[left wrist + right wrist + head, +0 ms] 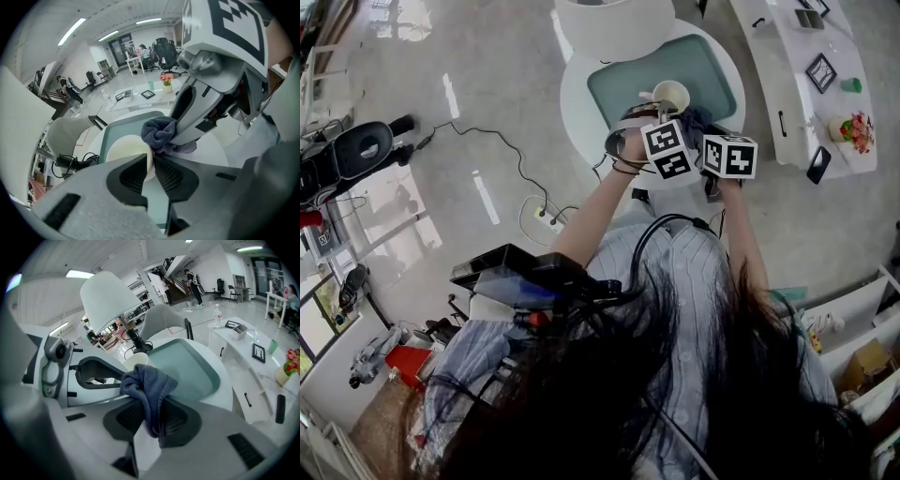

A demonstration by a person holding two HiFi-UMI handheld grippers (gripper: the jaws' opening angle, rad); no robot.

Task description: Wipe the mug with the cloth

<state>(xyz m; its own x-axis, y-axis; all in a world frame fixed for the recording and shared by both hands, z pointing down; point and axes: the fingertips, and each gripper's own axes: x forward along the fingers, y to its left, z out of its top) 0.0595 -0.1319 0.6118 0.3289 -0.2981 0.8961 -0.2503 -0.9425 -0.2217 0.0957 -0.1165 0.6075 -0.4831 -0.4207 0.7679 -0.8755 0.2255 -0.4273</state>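
Note:
A cream mug (124, 151) is held above the teal mat (117, 126). My left gripper (150, 161) is shut on the mug's rim, one jaw inside and one outside. A dark blue cloth (146, 383) hangs bunched from my right gripper (152, 416), which is shut on it. In the left gripper view the cloth (159, 131) presses against the mug's rim next to my left jaws. From the head view the mug (671, 95) and the cloth (696, 122) show just beyond the two marker cubes, which hide the jaws.
The round white table (577, 103) carries the teal mat (712, 80). A white rounded seat back (614, 23) stands behind it. At the right, a long white counter (787, 84) holds picture frames, flowers (858, 131) and a phone (817, 164). A power strip (546, 217) lies on the floor.

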